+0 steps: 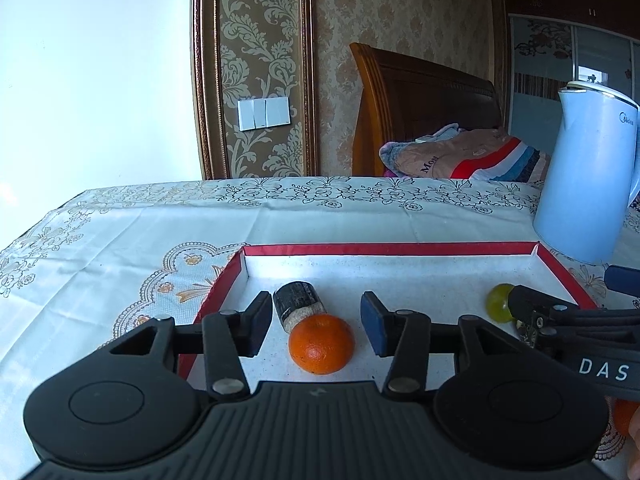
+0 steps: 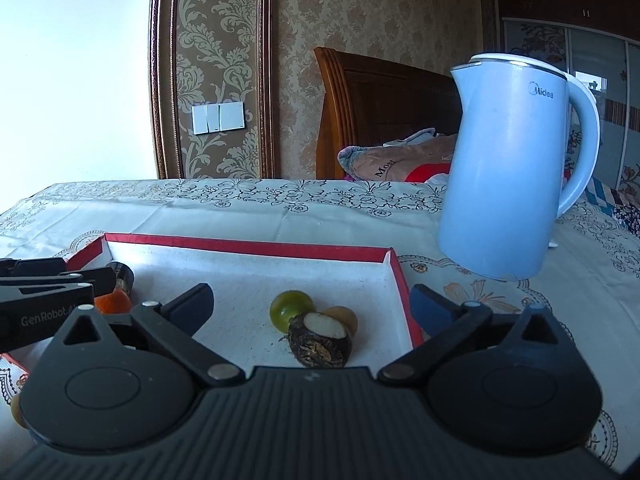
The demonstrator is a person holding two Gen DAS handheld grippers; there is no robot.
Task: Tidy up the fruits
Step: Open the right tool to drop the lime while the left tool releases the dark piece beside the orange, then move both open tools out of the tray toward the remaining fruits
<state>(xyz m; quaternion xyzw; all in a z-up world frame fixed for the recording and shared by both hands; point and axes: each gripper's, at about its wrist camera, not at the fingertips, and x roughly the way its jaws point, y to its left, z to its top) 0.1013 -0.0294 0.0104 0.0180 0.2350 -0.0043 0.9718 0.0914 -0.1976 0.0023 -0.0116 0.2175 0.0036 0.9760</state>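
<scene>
Fruits are seen lying in red-rimmed tray point(image 1: 400, 249): orange point(image 1: 321, 344) between parted pads of left tool point(image 1: 316, 324), untouched; green fruit point(image 2: 291, 309) and dark cut piece point(image 2: 320, 340) between wide-spread right tool point(image 2: 312, 304). Yellow fruit is partly hidden. Blue kettle point(image 2: 508, 168) is stood on worktop beyond.

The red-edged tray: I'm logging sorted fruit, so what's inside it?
In the tray: orange, dark cut piece, green fruit, yellowish fruit, brown cut piece. Grippers hide near corners.
</scene>
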